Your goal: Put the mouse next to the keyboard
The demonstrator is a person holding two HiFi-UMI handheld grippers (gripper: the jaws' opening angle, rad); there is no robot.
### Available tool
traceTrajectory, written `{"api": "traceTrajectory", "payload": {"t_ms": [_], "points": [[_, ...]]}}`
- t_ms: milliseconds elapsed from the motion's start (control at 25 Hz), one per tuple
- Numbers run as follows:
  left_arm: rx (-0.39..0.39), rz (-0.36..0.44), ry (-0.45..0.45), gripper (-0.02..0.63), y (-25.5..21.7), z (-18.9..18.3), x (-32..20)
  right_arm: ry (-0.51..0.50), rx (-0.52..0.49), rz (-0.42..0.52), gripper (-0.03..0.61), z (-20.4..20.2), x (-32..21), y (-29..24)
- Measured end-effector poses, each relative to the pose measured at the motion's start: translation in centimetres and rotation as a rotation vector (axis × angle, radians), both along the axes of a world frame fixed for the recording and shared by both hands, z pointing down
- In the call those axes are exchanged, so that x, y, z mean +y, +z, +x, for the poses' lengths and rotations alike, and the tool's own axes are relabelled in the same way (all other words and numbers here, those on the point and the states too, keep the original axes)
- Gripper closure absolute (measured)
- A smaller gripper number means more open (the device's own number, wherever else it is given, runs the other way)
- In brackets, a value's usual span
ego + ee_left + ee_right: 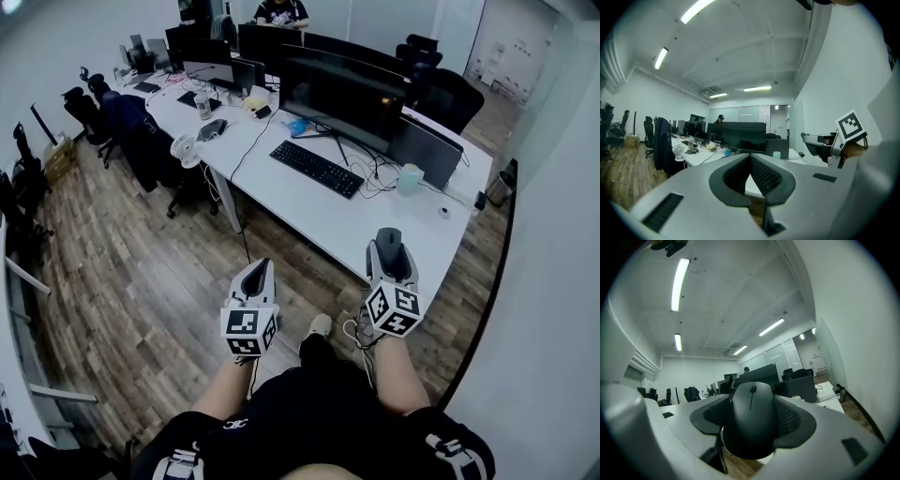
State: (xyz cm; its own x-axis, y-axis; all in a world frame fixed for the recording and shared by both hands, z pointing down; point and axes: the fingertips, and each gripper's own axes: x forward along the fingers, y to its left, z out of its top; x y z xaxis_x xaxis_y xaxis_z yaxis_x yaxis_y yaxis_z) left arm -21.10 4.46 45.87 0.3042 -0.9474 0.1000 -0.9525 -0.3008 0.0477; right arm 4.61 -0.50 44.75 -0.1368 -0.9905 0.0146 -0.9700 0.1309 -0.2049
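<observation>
My right gripper [389, 246] is shut on a black mouse [752, 420], which fills the space between its jaws in the right gripper view and pokes out of the tips [388, 234] in the head view. It hovers near the front edge of the white desk [309, 211]. The black keyboard [316, 168] lies on that desk in front of a wide monitor [342, 89], up and left of the mouse. My left gripper [257, 272] is shut with nothing in it, held over the wooden floor short of the desk. In the left gripper view its jaws [751, 161] meet.
A laptop [427, 150], a pale green cup [410, 178], cables and a small round object [443, 212] lie on the desk's right part. A white fan [185, 148] and office chairs [141, 141] stand at the left. A person sits at the far desks [281, 11]. A white wall closes the right side.
</observation>
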Motion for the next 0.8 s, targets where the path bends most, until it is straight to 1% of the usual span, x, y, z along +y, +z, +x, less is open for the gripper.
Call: {"api": "traceTrajectory", "payload": {"t_ms": [120, 280, 480, 600, 800], "points": [[-0.007, -0.009, 0.005, 0.601, 0.4, 0.0, -3.3, 0.011, -0.004, -0.002, 0.268, 0.3, -3.0, 0.4], [-0.029, 0.0, 0.037, 0.601, 0.4, 1.2, -8.6, 0.044, -0.006, 0.006, 0.268, 1.6, -8.1, 0.4], [-0.052, 0.013, 0.056, 0.601, -0.7, 2.7, -16.5, 0.065, -0.016, 0.007, 0.268, 3.1, -15.5, -0.3], [-0.047, 0.021, 0.055, 0.601, -1.8, 3.5, -21.7, 0.067, -0.019, 0.003, 0.268, 4.2, -20.2, -0.8], [-0.055, 0.008, 0.094, 0.6, -2.2, 6.6, -29.3, 0.091, -0.05, -0.027, 0.268, 7.1, -27.3, -0.5]]}}
